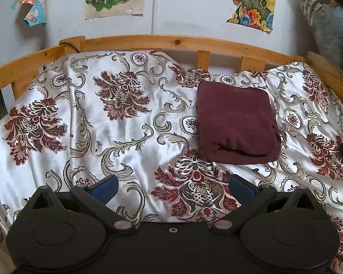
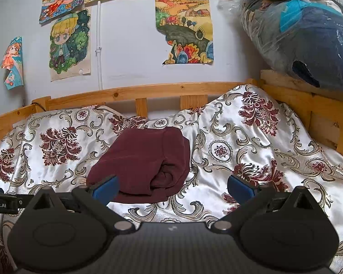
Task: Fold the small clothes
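Note:
A maroon garment [image 1: 236,123] lies folded into a thick rectangle on the floral satin bedspread [image 1: 125,118], right of centre in the left wrist view. My left gripper [image 1: 173,188] is open and empty, held back from the garment's near edge. In the right wrist view the same garment [image 2: 141,162] lies ahead and a little left. My right gripper [image 2: 172,188] is open and empty; its left fingertip [image 2: 105,188] overlaps the garment's near corner in the image, touching or not I cannot tell.
A wooden bed rail [image 1: 162,41] runs along the back and sides. A plastic-wrapped bundle of bedding [image 2: 304,38] sits on the right end of the frame. Drawings hang on the wall [image 2: 130,52]. The left gripper's body shows at the left edge [image 2: 2,203].

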